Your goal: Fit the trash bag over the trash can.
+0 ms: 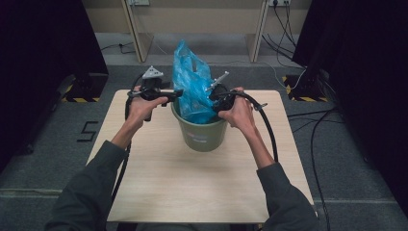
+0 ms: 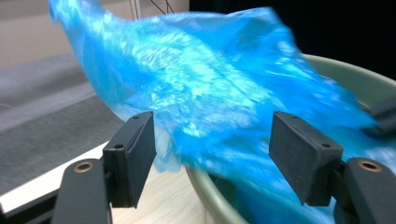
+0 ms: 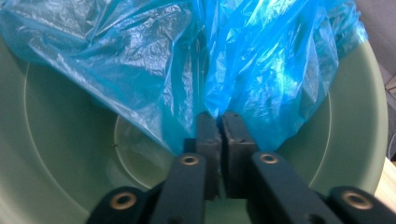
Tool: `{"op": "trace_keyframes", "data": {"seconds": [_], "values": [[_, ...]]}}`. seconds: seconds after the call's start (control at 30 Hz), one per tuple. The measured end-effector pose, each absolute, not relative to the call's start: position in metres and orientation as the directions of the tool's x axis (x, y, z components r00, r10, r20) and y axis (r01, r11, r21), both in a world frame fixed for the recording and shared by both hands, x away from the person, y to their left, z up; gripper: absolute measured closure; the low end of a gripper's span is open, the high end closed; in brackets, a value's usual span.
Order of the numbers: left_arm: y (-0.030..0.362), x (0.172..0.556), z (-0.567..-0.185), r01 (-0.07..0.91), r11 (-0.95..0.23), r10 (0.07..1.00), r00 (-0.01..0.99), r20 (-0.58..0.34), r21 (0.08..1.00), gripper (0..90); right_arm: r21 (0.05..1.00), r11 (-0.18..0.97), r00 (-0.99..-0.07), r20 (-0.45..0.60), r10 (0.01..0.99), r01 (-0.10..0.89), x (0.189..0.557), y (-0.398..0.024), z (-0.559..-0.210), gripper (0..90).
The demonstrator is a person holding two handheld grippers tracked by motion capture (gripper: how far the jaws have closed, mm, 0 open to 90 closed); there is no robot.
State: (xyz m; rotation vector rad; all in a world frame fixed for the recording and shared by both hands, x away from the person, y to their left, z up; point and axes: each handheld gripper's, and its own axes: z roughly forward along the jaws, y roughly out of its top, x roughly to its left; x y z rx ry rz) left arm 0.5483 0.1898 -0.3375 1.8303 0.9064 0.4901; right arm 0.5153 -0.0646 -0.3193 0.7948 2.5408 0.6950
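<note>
While the right gripper (image 3: pixel 220 128) pinches it, the blue bag (image 3: pixel 154 65) looks crinkly and see-through. One bag, one green bucket (image 1: pixel 204 137). Left gripper (image 2: pixel 212 154) is spread wide.

Light: dim room, table (image 1: pixel 192 192) lit from above.
Blur: blue bag (image 2: pixel 201 84) smeared by motion.
Glare: sheen on bag folds.

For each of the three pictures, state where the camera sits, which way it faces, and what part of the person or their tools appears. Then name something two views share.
High view: above the person's side, looking forward and down at the table; both forearms, left gripper and right gripper show.
Left gripper view: on the left gripper, facing the blue bag; its jaws stand apart.
Right gripper view: on the right gripper, looking down into the green bucket; its jaws pinch the bag.
Shared: bag and bucket.
</note>
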Motion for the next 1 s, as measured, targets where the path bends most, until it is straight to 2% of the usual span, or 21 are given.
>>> {"op": "trace_keyframes", "data": {"seconds": [0.03,0.1,0.13,0.17,0.2,0.27,0.3,0.33,0.43,0.57,0.7,0.93,0.97,1.0], "values": [[0.186,0.553,-0.340,0.373,-0.224,0.765,0.639,-0.074,0.900,33.3,0.566,0.709,-0.756,-0.213,0.619,0.421,0.515,-0.066,-0.319,74.8],[0.179,0.560,-0.343,0.370,-0.252,0.758,0.650,-0.056,0.894,45.0,0.603,0.667,-0.725,-0.202,0.658,0.438,0.515,-0.065,-0.314,57.2],[0.176,0.561,-0.344,0.367,-0.269,0.757,0.653,-0.040,0.890,50.7,0.621,0.646,-0.710,-0.195,0.677,0.445,0.515,-0.065,-0.311,53.2],[0.173,0.562,-0.344,0.352,-0.299,0.767,0.642,0.003,0.887,50.7,0.621,0.646,-0.710,-0.195,0.677,0.445,0.515,-0.065,-0.311,53.2],[0.172,0.562,-0.344,0.324,-0.338,0.772,0.632,0.063,0.884,58.8,0.638,0.629,-0.702,-0.188,0.687,0.444,0.517,-0.064,-0.306,48.3],[0.172,0.562,-0.342,0.296,-0.332,0.768,0.636,0.075,0.896,73.8,0.695,0.566,-0.660,-0.174,0.731,0.443,0.524,-0.062,-0.293,40.8],[0.172,0.561,-0.341,0.284,-0.335,0.767,0.636,0.085,0.898,73.8,0.695,0.566,-0.660,-0.174,0.731,0.443,0.524,-0.062,-0.293,39.3],[0.172,0.556,-0.338,0.244,-0.364,0.752,0.647,0.129,0.899,78.4,0.716,0.537,-0.643,-0.160,0.749,0.447,0.530,-0.059,-0.286,37.2],[0.170,0.546,-0.334,0.199,-0.379,0.725,0.670,0.157,0.904,83.5,0.739,0.504,-0.637,-0.133,0.759,0.447,0.539,-0.055,-0.281,35.6],[0.164,0.520,-0.332,0.134,-0.425,0.662,0.721,0.206,0.895,84.4,0.790,0.434,-0.623,-0.087,0.778,0.432,0.549,-0.045,-0.267,34.9],[0.162,0.509,-0.339,0.140,-0.418,0.642,0.745,0.183,0.898,84.2,0.804,0.418,-0.621,-0.078,0.780,0.423,0.550,-0.042,-0.263,33.8],[0.157,0.499,-0.348,0.133,-0.440,0.611,0.769,0.187,0.888,83.0,0.836,0.339,-0.668,0.044,0.743,0.432,0.556,-0.025,-0.266,30.7],[0.156,0.498,-0.348,0.129,-0.441,0.607,0.772,0.189,0.888,82.7,0.833,0.348,-0.673,0.039,0.739,0.430,0.558,-0.022,-0.267,31.0],[0.156,0.496,-0.348,0.126,-0.440,0.602,0.776,0.188,0.889,81.5,0.816,0.384,-0.685,0.020,0.728,0.432,0.560,-0.017,-0.272,41.8]]}}
